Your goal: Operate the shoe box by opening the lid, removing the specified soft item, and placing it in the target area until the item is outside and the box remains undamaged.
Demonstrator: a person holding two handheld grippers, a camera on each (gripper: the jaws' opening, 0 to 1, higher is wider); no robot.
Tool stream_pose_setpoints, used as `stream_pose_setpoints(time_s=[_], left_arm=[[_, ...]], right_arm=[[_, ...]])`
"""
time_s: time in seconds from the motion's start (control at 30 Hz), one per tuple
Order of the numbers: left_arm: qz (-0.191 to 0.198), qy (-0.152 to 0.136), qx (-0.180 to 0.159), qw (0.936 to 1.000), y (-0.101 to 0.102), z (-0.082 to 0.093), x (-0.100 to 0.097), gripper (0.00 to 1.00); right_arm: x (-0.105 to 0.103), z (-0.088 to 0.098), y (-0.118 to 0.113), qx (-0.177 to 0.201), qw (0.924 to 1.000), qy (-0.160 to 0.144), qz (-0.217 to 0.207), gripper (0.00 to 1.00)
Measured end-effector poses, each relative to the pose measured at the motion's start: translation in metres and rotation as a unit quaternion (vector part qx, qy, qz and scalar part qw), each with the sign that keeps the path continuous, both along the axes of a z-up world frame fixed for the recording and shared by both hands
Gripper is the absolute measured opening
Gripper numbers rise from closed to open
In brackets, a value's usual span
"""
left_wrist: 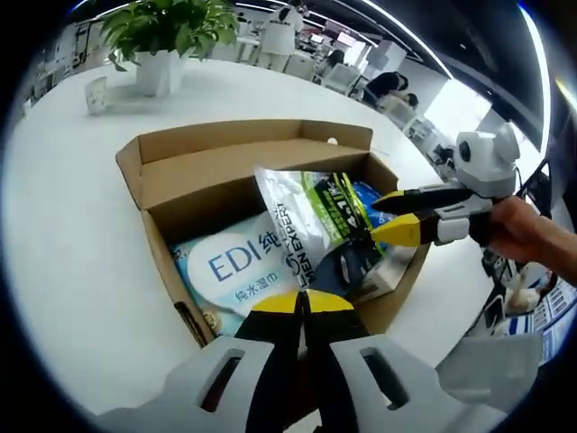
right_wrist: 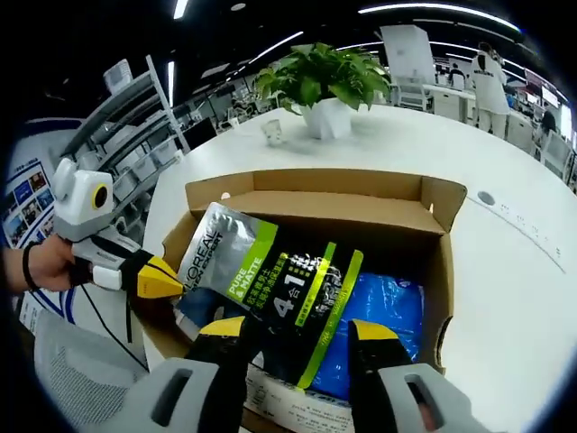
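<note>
In the left gripper view, at ten o'clock, a small pale cup (left_wrist: 96,95) standing on the round white table (left_wrist: 72,225), with a leafy green plant in a white pot (left_wrist: 162,45) just beside it at eleven. At centre, the brown cardboard shoe box (left_wrist: 153,180), flaps folded open, holding a white and blue wet-wipe pack (left_wrist: 225,262) on its nine o'clock side. Above that pack, and tilted up out of the box, the grey, black and lime-green foil pouch (left_wrist: 315,212). At six o'clock, the left gripper (left_wrist: 303,302), yellow tips pressed together and seemingly pinching the pouch's lower edge. From three o'clock, the right gripper (left_wrist: 397,215), held by a hand (left_wrist: 523,230), jaws parted at the pouch's far edge. Standing people (left_wrist: 279,32) well beyond the table at twelve. In the right gripper view, at nine o'clock, a hand (right_wrist: 45,262) holding the left gripper (right_wrist: 167,280), yellow tip touching the pouch's corner. Metal shelving (right_wrist: 135,117) behind it at ten. At centre, the pouch (right_wrist: 270,280) slanted over the open box (right_wrist: 433,207), its lower end lying between the jaws of the right gripper (right_wrist: 297,334), spread wide at six o'clock and not clamping it. Under the pouch towards four o'clock, a glossy blue packet (right_wrist: 388,316) inside the box. Cup (right_wrist: 272,133) and plant (right_wrist: 329,90) at twelve, bare table (right_wrist: 514,298) at three.
</note>
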State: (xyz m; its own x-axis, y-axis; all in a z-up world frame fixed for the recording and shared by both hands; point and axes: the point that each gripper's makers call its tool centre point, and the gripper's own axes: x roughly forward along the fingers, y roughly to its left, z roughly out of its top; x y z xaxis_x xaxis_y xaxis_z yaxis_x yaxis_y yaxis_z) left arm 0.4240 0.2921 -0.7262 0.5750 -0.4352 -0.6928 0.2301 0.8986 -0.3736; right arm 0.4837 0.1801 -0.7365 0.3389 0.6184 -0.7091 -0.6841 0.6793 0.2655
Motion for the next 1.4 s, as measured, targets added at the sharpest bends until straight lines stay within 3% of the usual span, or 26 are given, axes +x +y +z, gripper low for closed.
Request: stream_pose_setpoints(time_s=[0.27, 0.47, 0.57, 0.67, 0.77, 1.4], left_arm=[[0.000, 0.002, -0.002, 1.0000, 0.000, -0.001, 0.001, 0.00], [0.003, 0.004, -0.005, 1.0000, 0.000, -0.001, 0.001, 0.00], [0.004, 0.005, -0.007, 1.0000, 0.000, -0.001, 0.001, 0.00], [0.006, 0.008, -0.008, 0.9999, -0.001, -0.002, 0.002, 0.00], [0.007, 0.007, -0.007, 0.9999, -0.001, -0.002, 0.001, 0.00], [0.011, -0.013, -0.004, 0.9999, 0.002, 0.017, 0.009, 0.00]], right_arm=[[0.003, -0.014, 0.005, -0.008, 0.9998, 0.019, 0.004, 0.41], [0.005, -0.010, 0.009, 0.007, 0.9998, 0.019, -0.004, 0.35], [0.012, -0.010, 0.002, 0.010, 0.9996, 0.015, -0.019, 0.24], [0.020, -0.005, -0.001, 0.045, 0.9966, 0.025, -0.065, 0.13], [0.021, -0.005, -0.007, 0.038, 0.9965, 0.017, -0.072, 0.00], [0.020, 0.015, -0.008, 0.064, 0.9942, 0.007, -0.087, 0.00]])
